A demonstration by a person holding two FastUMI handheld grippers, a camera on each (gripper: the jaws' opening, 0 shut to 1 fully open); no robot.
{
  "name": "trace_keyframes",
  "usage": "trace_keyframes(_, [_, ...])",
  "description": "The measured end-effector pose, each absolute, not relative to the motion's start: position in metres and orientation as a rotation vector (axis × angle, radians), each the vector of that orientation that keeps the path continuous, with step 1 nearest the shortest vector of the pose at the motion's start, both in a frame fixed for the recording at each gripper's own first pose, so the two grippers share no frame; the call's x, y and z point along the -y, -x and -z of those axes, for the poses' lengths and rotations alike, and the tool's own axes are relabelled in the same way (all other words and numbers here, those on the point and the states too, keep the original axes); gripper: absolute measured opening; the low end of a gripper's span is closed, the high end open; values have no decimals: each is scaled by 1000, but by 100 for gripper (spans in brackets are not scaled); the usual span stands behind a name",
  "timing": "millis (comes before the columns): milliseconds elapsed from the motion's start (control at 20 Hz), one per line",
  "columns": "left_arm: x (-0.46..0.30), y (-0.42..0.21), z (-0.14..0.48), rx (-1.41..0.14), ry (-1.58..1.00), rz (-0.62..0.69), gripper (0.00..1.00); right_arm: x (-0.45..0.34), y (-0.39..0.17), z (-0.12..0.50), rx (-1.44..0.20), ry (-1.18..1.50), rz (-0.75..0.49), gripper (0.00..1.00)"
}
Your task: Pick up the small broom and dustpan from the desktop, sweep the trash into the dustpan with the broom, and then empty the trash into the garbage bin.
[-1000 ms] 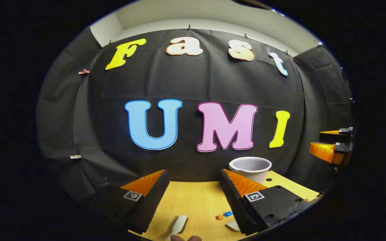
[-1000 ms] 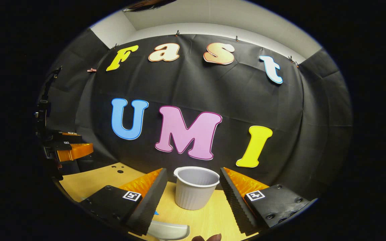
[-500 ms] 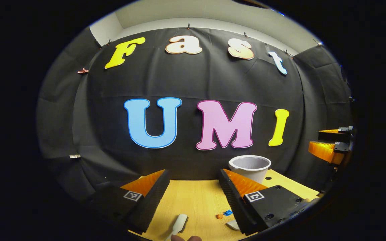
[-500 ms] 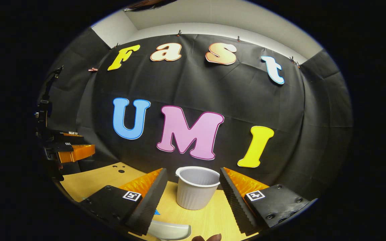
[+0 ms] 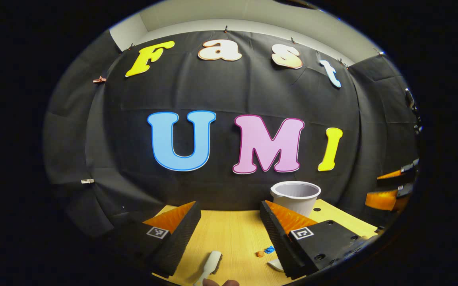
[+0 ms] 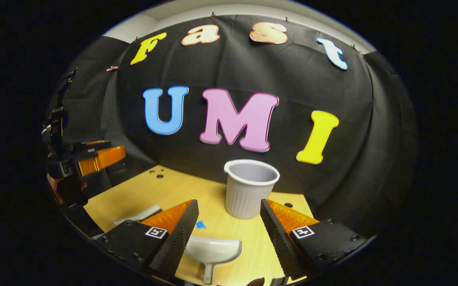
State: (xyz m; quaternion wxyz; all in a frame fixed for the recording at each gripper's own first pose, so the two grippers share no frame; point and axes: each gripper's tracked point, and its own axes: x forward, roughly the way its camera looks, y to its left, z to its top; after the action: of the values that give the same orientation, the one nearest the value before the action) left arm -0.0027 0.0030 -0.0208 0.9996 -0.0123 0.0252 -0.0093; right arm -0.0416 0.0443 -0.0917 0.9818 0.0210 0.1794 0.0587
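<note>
left gripper [image 5: 229,234]: jaws wide apart, nothing between the fingers, held above the wooden desktop [image 5: 233,230]. right gripper [image 6: 227,234]: jaws likewise wide apart, clamped on nothing, above the desktop.

small broom [image 5: 210,267]: one, white, lying flat on the desktop below the left gripper, between its fingers in the left gripper view. long axis runs near-to-far with a slight lean to the right; bristle end points away toward the wall, handle end toward the lower edge. in the right gripper view it shows as a pale strip left of the left finger.

dustpan [image 6: 212,251]: one, white, flat on the desktop between the right gripper's fingers. long axis near-to-far; scoop mouth faces away toward the garbage bin, thin handle points back at the camera. a white corner of it peeks out beside the right finger in the left gripper view.

trash: two bits counted in the left gripper view, one orange [image 5: 259,254] and one blue [image 5: 269,250], touching or nearly so, between broom and dustpan.

garbage bin [image 6: 250,188]: one, white ribbed cup, upright, open top, standing on the far side of the desktop near the wall.
</note>
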Motion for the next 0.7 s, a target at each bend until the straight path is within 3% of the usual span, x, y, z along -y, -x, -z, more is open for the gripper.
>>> trace_keyframes(400, [-35,20,53,-80,16,-3,95,-80,105,230,-788,-43,-191,96])
trace_keyframes(700, [-58,29,51,-86,-47,-23,96,-93,126,325,-988,-46,-210,96])
